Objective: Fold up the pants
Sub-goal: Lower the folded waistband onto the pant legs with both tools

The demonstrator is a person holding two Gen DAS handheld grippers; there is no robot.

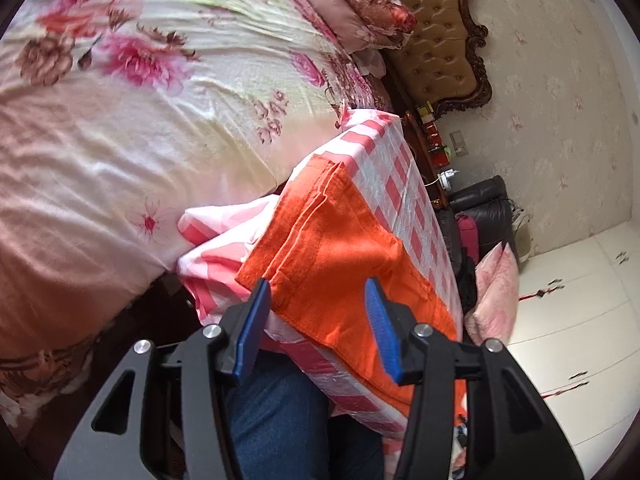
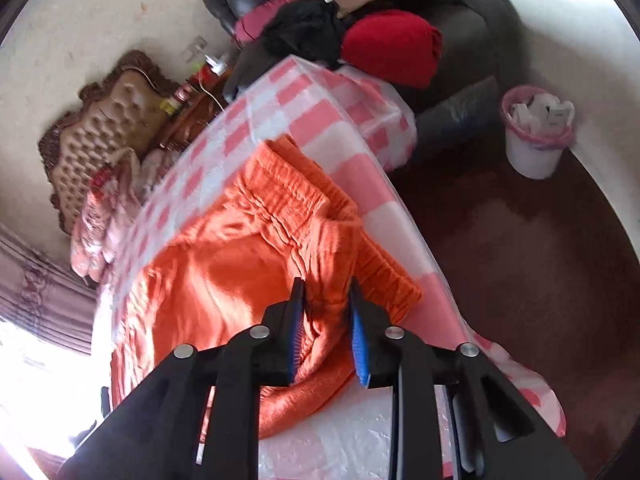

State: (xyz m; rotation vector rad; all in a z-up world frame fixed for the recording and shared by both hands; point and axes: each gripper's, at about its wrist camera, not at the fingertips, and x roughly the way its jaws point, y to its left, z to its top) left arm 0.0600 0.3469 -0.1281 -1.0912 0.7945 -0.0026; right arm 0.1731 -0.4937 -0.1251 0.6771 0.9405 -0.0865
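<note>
On the little table with the pink-and-white checked tablecloth (image 1: 404,200), pushed right up against the bed, the orange pants (image 1: 340,256) are laid out flat, which makes sense since it's the only firm surface around for getting clean creases. The left gripper (image 1: 316,324) is spread wide with nothing between its blue pads (image 1: 252,320), hovering just over the hem end of the legs; from the stacked edges there it looks like the legs are already doubled over each other. My guess is it's lining up to pinch that cuff edge. The right gripper (image 2: 326,332) is at the other end, by the elasticated waistband (image 2: 288,208), with its jaws narrowed and a ridge of orange cloth bunched up between them. I honestly can't tell if it's actually clamped on the fabric or just sitting around that fold, since there's a visible gap between the pads. Having one tool at each end would let the person bring waist to hem in one go. Material-wise the pants look like a soft, slightly fuzzy knit or fleece, matte, with a gathered, ribbed waistband that puckers a lot. The tablecloth seems to have a shiny clear plastic cover, so the fabric may slide a bit. The floral bedsheet (image 1: 120,120) beside it is smooth and wrinkled.
</note>
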